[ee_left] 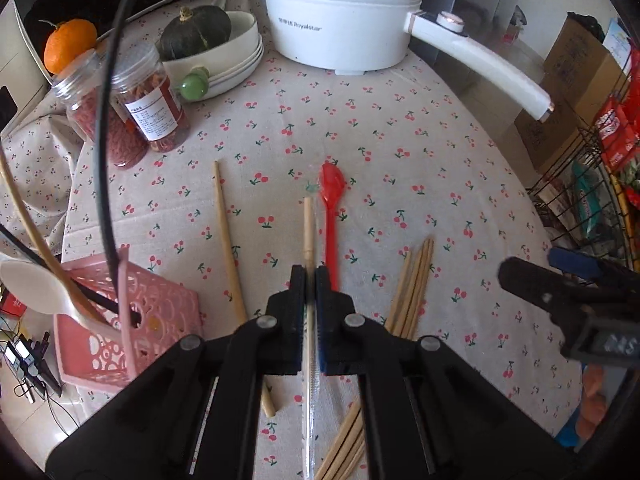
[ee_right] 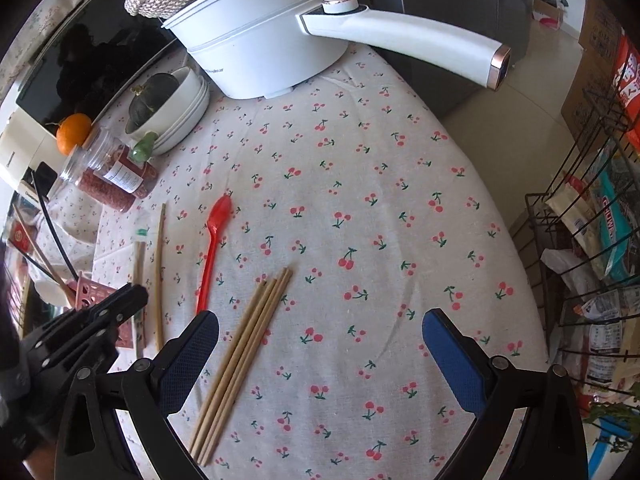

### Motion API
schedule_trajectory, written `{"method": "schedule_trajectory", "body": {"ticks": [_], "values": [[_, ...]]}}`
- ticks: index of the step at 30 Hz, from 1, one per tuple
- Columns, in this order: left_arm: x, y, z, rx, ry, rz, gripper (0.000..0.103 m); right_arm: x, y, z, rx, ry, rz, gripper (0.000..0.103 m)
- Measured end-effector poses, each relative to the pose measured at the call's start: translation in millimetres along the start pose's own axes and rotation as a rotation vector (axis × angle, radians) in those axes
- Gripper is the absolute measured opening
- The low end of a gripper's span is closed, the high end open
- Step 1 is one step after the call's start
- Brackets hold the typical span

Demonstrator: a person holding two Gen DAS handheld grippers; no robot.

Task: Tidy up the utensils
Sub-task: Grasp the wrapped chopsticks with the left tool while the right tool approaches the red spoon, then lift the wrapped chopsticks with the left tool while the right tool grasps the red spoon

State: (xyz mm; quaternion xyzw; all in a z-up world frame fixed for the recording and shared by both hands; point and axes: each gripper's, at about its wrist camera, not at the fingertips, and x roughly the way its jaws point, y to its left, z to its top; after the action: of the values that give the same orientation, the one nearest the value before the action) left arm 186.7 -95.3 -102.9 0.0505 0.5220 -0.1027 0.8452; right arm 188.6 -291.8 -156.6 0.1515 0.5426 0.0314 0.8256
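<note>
Holding: my left gripper [ee_left: 308, 270] has its jaws pressed together on a wrapped chopstick [ee_left: 307, 232], pinching it partway along so the bare wooden tip sticks out far ahead and the clear sleeve trails back toward me.
Far left, pink basket [ee_left: 120, 344]: it sits at the near-left table edge and already holds a white spoon [ee_left: 36, 288] and some long sticks; I judge this is where the utensils belong.
Left of centre, loose chopstick [ee_left: 228, 240]: it lies flat on the cherry-print tablecloth [ee_left: 440, 200], running near to far, just left of my closed jaws.
Centre, red spoon [ee_left: 331, 208]: thin plastic, bowl at the far end, handle reaching down beside my right-hand jaw; whether it touches I cannot tell.
Right of centre, skewer bundle [ee_right: 244, 356]: several thin bamboo sticks lie side by side, fanned a little at the far end.
Right, right gripper [ee_right: 320, 356]: fingers [ee_right: 188, 364] spread wide, holding nothing, poised above the cloth with the bundle near its left finger.
Handling, chopstick: light and stiff, but the sleeve looks slippery, so it may slide or swivel in a pinch this narrow; a hold nearer the middle would balance better.
Handling, skewers: light, stiff, likely to roll and scatter; I would close across their middle, crosswise, to gather all at once.
Handling, spoon: light and slightly bendy; take the handle, not the bowl.
</note>
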Motion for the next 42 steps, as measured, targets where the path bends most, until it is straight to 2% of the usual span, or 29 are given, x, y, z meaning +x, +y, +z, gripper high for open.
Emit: {"method": "schedule_trajectory", "body": {"ticks": [7,9,11,14,19,23,29,31,33,35,37,42], "values": [[-57,24,-36,0.021,-0.127,-0.077,0.006,26,16,-1,0.052,0.073,0.097,0.072],[-67,36,-46,0.011,-0.157,-0.086,0.006,33,27,0,0.044,0.079,0.123,0.067],[-75,46,-54,-0.004,-0.194,-0.085,0.006,39,41,1,0.023,0.080,0.147,0.058],[-82,63,-66,-0.039,-0.260,-0.089,0.006,49,62,7,-0.009,0.067,0.159,0.052],[-91,90,-71,-0.128,-0.287,-0.159,0.006,71,89,25,-0.052,0.020,0.100,0.043],[-100,102,-74,-0.143,-0.314,-0.169,0.006,89,103,40,-0.110,-0.006,0.028,0.034],[-106,120,-74,-0.192,-0.338,-0.186,0.006,115,119,51,-0.174,-0.029,-0.052,0.032],[-108,125,-74,-0.210,-0.357,-0.187,0.006,116,125,49,-0.209,-0.042,-0.086,0.023],[-110,129,-72,-0.230,-0.381,-0.185,0.006,116,129,45,-0.240,-0.062,-0.105,0.020],[-110,134,-71,-0.255,-0.412,-0.186,0.006,115,128,43,-0.254,-0.072,-0.110,0.008],[-112,137,-70,-0.279,-0.462,-0.191,0.006,107,123,41,-0.239,-0.096,-0.090,0.004],[-119,142,-65,-0.288,-0.610,-0.148,0.006,72,113,34,-0.213,-0.159,-0.042,0.004]]}}
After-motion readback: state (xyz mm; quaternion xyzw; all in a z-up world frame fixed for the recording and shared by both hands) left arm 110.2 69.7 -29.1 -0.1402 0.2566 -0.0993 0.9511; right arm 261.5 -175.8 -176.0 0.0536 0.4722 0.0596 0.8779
